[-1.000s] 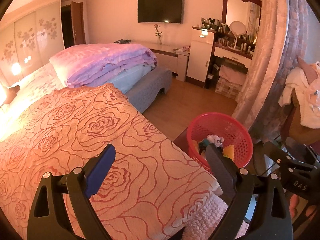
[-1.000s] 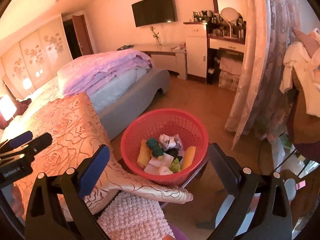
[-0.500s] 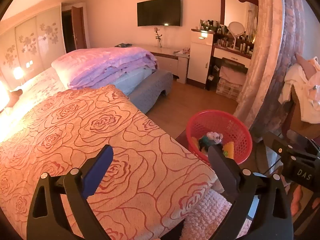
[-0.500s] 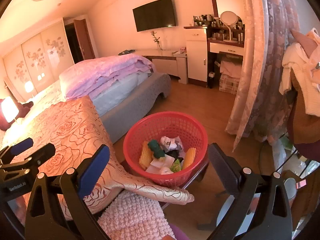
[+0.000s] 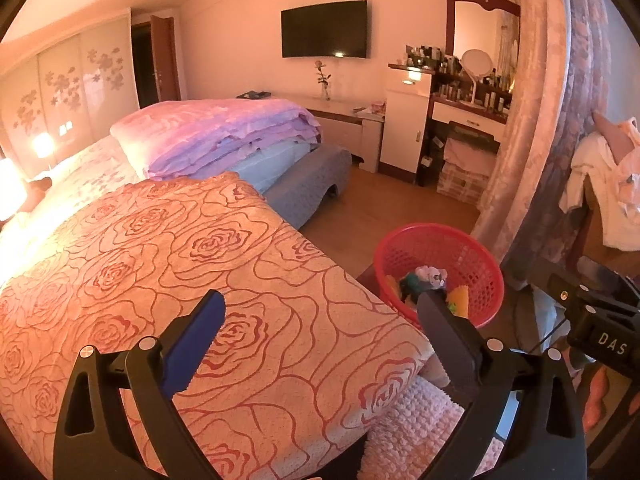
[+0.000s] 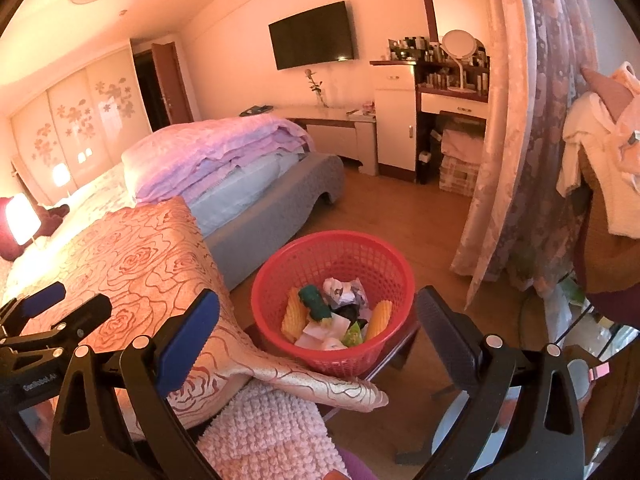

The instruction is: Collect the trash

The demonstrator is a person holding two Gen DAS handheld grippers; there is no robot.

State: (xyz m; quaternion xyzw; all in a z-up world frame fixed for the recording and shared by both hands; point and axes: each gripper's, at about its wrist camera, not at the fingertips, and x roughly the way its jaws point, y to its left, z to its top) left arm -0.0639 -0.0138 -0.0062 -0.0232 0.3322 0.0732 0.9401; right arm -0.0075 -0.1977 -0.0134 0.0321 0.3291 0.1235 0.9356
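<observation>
A red mesh basket (image 6: 332,248) stands on a small dark stool beside the bed and holds several pieces of trash (image 6: 340,312): crumpled paper, yellow and green wrappers. It also shows in the left wrist view (image 5: 440,240). My left gripper (image 5: 320,320) is open and empty above the rose-patterned bedspread (image 5: 200,260). My right gripper (image 6: 316,320) is open and empty, held above and in front of the basket. The left gripper's body shows at the left edge of the right wrist view (image 6: 48,320).
A folded purple quilt (image 5: 216,136) lies on the bed. A curtain (image 6: 520,160) hangs at the right. A dresser with a mirror and bottles (image 5: 460,100) stands at the far wall. A pink knitted mat (image 6: 272,432) lies below the bedspread's corner.
Both grippers have drawn back and risen a little, so the basket looks smaller and farther. Both stay open and empty.
</observation>
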